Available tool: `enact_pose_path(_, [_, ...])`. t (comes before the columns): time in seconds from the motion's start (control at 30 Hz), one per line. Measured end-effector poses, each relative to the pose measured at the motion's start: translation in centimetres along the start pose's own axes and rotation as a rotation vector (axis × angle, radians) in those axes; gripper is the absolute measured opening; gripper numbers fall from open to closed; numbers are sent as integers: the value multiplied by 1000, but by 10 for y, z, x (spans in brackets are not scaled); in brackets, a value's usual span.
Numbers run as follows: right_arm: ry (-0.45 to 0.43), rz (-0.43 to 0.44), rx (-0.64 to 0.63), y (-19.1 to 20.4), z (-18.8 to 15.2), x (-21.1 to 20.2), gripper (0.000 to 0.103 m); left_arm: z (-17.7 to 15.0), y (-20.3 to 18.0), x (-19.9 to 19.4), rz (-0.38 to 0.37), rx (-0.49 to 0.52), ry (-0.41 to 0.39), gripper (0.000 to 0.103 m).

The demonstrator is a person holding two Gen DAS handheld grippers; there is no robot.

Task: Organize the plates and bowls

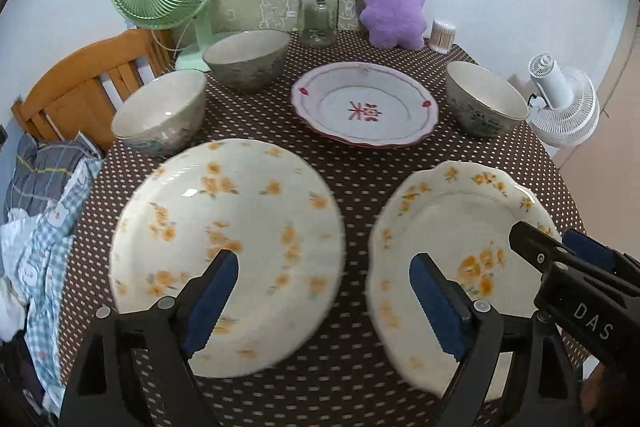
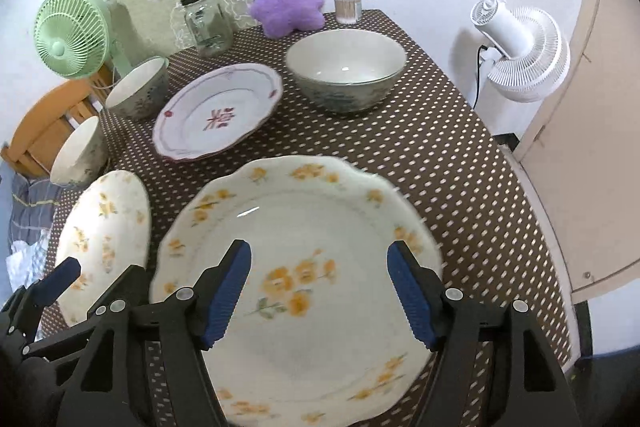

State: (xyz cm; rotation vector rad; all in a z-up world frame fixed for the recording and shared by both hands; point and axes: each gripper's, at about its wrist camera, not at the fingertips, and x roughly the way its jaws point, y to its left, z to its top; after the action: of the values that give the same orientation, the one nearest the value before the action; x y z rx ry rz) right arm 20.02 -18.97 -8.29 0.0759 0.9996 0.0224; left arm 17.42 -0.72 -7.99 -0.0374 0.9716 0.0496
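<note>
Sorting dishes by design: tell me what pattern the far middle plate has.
The plate is white with a red rim line and red centre motif; clearest in the left wrist view.

Pretty even, soft indoor light, small glare spots on the near plates (image 2: 296, 287). Those plates look motion-smeared; everything farther back is sharp. Heavy fisheye bending, black corners.

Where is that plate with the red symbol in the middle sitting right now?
The red-symbol plate lies mid-table in both views, beyond the two yellow-flower plates, with a bowl on its right and the glass jar behind it.
</note>
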Motion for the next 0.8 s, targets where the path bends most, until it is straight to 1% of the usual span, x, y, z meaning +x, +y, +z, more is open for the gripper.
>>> enact_pose_path(0.03, [0,0,0,0,0,0,74,0,6,-2,-2,4,-3,89])
enact_pose_path(0.17, [-19,13,22,34,-9,-7,74,-2,29,-6,-12,32,-8,89])
enact_pose_path(0.2, [-19,13,22,34,-9,-7,74,-3,33,-7,-15,40,-9,89])
enact_pose_path(0.23, [-30,27,13,48,-11,-10,74,-3,39,-7,-19,48,-11,89])
enact_pose_path(0.27, [-30,27,13,48,-11,-10,74,-3,44,-8,-22,57,-14,89])
enact_pose_path(0.37, [-36,30,-21,75,-12,-11,74,-4,58,-9,-26,73,-25,89])
enact_pose_path(0.57, [-28,40,-40,119,-15,-3,73,-2,92,-3,0,78,-19,89])
enact_pose_path(0.63, [-25,38,-44,124,-15,0,67,-3,102,1,4,72,-7,89])
enact_pose_path(0.7, [-9,35,-59,139,-16,8,65,-3,110,6,10,69,1,88])
enact_pose_path(0.8, [2,28,-63,150,-15,16,65,-1,117,14,17,65,12,88])
